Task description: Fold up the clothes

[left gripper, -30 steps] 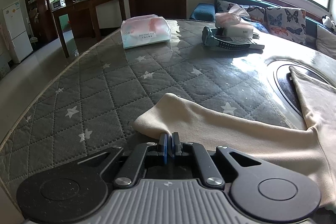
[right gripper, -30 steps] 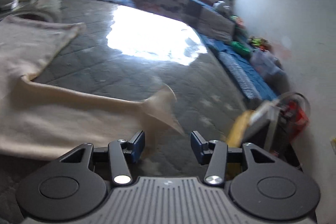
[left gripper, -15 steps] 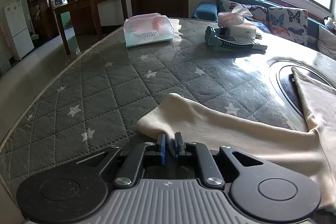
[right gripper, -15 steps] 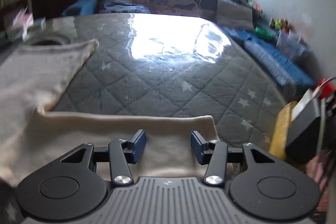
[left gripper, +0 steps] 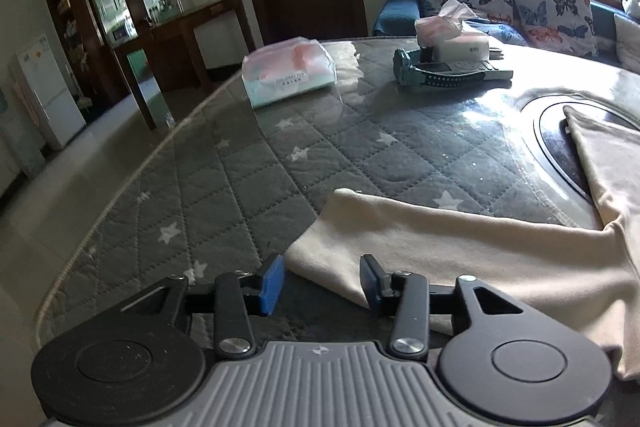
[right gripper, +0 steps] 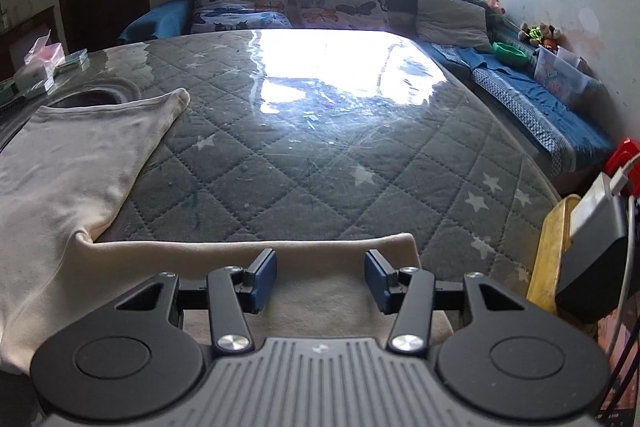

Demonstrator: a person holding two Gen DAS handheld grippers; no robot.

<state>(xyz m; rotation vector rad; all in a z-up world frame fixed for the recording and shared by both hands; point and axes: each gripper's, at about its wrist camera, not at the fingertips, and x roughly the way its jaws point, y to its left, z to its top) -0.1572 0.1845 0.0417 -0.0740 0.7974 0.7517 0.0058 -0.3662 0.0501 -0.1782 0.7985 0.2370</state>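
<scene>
Cream knit garment (left gripper: 460,247) is spread flat on quilted, star-printed table (left gripper: 248,179); both sleeves lie under two hand-held grippers, left (left gripper: 322,277) just opened, right (right gripper: 320,275) spread, toward 12 o'clock

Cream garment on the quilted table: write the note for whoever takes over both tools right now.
Left tool: open, jaws have just been opening; the end of the left sleeve lies flat between them, no pad pressing on it.
Right tool: open, above the end of the right sleeve, gripping nothing.
Cream garment: spread on the quilted table, body running away from the tools, both sleeves stretched sideways along the near edge.
Done: garment laid out, sleeves straightened, left sleeve released.
Left: all the folding; no fold shows yet. Probably sleeves inward first.
</scene>
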